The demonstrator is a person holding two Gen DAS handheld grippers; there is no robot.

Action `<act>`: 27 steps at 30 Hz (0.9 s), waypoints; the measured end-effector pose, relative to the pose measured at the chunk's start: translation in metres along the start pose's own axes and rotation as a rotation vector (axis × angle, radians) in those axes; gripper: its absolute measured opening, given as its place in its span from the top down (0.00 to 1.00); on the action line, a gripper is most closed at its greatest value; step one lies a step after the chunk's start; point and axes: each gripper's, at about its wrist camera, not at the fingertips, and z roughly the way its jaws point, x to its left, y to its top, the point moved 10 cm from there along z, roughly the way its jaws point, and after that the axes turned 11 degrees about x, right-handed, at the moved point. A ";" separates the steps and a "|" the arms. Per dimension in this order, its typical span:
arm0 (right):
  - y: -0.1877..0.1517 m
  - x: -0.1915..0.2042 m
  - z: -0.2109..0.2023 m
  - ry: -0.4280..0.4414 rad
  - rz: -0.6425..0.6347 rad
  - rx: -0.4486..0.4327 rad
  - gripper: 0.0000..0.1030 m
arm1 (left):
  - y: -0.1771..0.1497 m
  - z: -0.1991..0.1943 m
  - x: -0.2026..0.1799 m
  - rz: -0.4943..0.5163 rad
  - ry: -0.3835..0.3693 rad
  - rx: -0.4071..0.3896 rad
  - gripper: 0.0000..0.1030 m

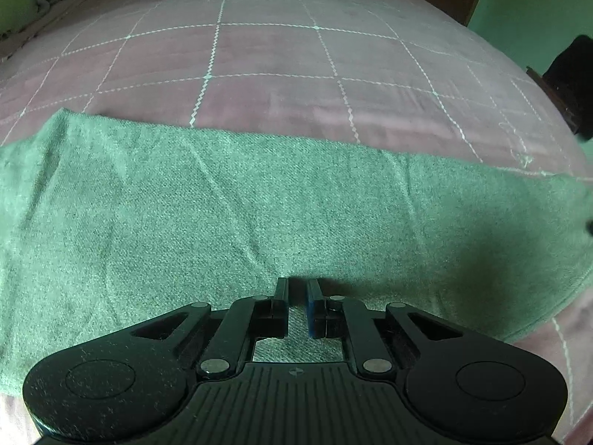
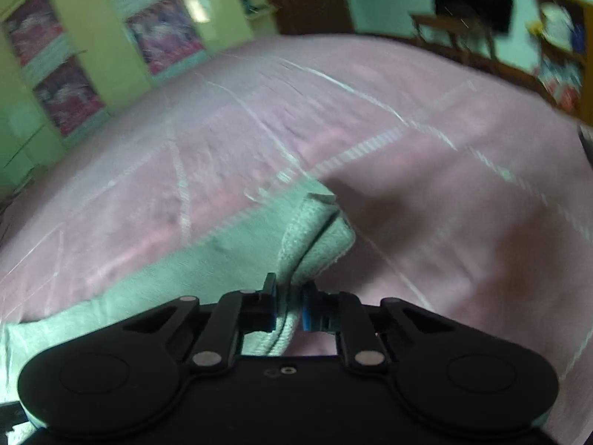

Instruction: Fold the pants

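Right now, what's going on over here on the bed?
A person is folding a pair of green pants spread across a pink quilted bedspread, using a hand-held tool in each hand. The right tool is shut on a bunched, folded end of the pants, which rises up from between its fingers. The left tool is shut, its tips at the near edge of the flat fabric; whether it pinches cloth is unclear.
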 end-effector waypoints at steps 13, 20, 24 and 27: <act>-0.044 0.235 -0.025 0.348 -0.364 0.024 0.89 | -0.010 -0.038 0.148 -0.221 0.041 -0.038 0.90; -0.144 0.307 0.022 0.396 -0.535 0.230 0.80 | -0.024 -0.040 0.190 -0.315 -0.008 -0.020 0.90; -0.176 0.303 0.030 0.358 -0.591 0.288 0.54 | -0.025 -0.037 0.177 -0.359 -0.150 0.014 0.81; -0.166 0.297 0.010 0.417 -0.575 0.281 0.45 | -0.022 -0.038 0.162 -0.378 -0.214 0.010 0.25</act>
